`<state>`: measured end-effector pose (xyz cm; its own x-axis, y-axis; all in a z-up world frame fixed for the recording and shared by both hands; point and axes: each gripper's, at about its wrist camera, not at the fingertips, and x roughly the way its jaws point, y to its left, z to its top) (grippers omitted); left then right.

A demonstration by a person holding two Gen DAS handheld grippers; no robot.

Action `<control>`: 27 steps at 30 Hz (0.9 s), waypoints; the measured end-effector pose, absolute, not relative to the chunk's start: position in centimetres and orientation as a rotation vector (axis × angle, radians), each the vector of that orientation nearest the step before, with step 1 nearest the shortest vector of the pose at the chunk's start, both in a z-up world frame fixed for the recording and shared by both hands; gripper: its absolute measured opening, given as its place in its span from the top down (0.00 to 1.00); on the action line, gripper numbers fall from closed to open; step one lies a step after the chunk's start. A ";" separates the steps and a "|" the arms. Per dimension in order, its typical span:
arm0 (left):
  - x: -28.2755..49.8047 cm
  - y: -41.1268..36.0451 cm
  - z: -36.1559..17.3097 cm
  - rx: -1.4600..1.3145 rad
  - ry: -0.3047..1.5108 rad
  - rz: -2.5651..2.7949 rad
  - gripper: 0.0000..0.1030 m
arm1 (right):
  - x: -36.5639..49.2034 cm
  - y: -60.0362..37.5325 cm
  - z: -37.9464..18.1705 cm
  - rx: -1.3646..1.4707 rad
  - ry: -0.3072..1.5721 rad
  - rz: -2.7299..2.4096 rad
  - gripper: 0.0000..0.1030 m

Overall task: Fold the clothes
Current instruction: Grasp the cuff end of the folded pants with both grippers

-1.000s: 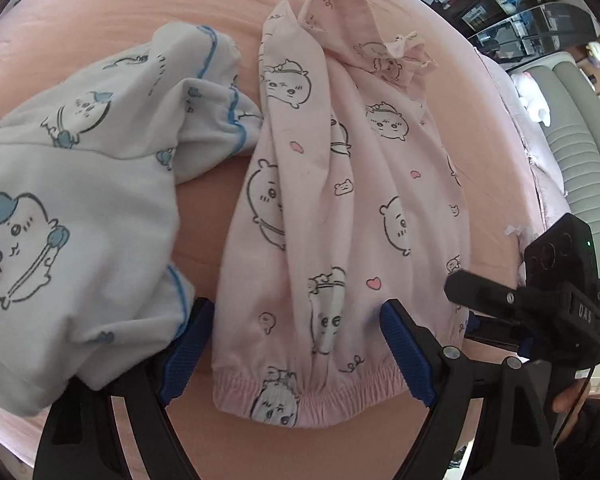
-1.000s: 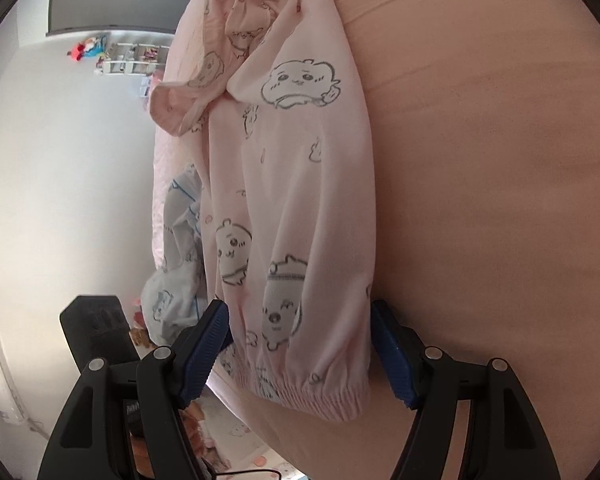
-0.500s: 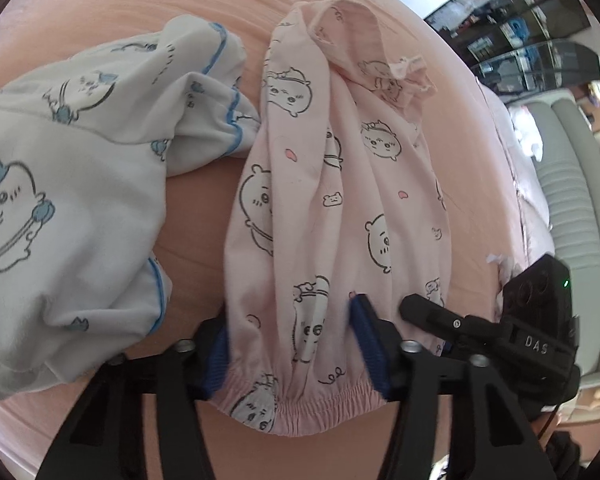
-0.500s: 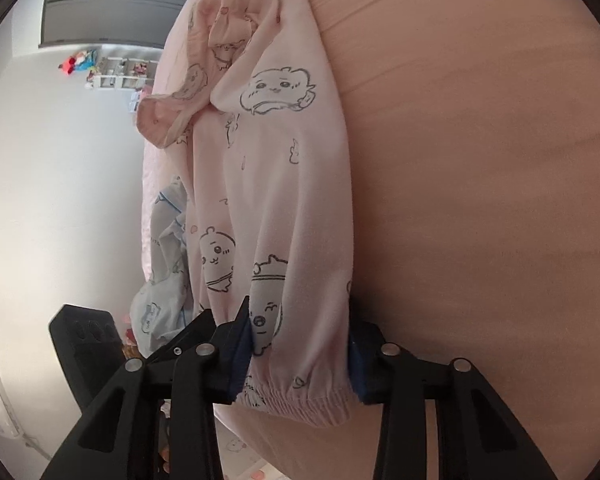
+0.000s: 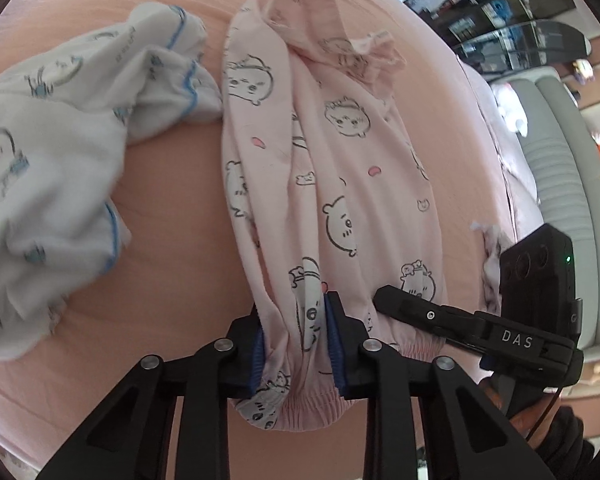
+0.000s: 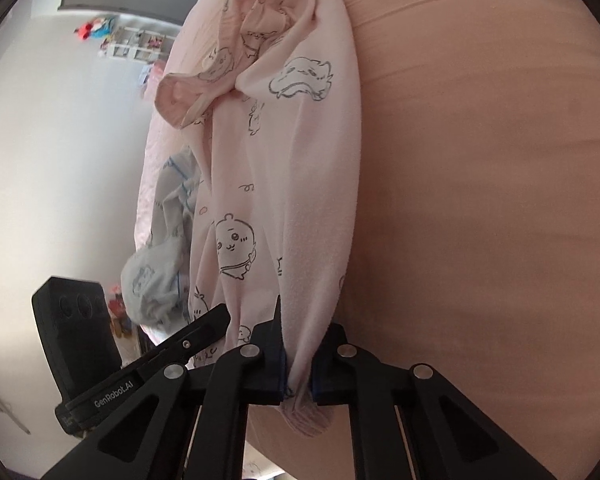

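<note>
Item 1, pink pants [image 5: 332, 184]: printed w/ cartoon animals and small hearts, lying lengthwise on the peach bed sheet [image 5: 172, 264], elastic hem nearest both cams, far end bunching into loose folds. Item 2, left gripper [image 5: 294, 344]: clamping down on the hem, blue pads [image 5: 334, 344] pinching a gathered fold of fabric approx. at the hem's left part; elastic edge is hanging out below the fingers. Item 3, right gripper [image 6: 298, 376]: likewise gripping the pink pants, jaws squeezing a narrow bunch of cloth at the hem's other side, cloth pulling taut upward from the pinch. In left wrist view the right gripper [image 5: 476, 328] is showing at lower right, touching the hem beside the left one. Item 4, white-and-blue garment [image 5: 56, 168]: crumpled, blue piping and cartoon print, sitting on the sheet just left of the pants, one corner touching the pants' upper left edge. Bkgd: gray sofa [image 5: 560, 184] at right, dark shelving [image 5: 500, 4] beyond it.
</note>
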<state>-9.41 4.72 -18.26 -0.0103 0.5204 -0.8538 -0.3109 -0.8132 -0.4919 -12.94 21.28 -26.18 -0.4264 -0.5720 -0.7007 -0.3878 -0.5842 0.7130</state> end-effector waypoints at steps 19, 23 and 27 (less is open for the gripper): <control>-2.9 5.9 -18.0 -1.641 0.007 1.862 0.77 | -6.2 20.9 -25.9 1.689 -1.190 -2.137 0.94; -2.0 6.1 -17.8 -1.622 0.062 1.853 0.77 | -5.5 20.7 -25.8 1.713 -1.148 -2.128 0.94; -1.6 6.1 -17.3 -1.603 0.105 1.829 0.77 | -4.8 20.7 -25.6 1.727 -1.120 -2.130 0.94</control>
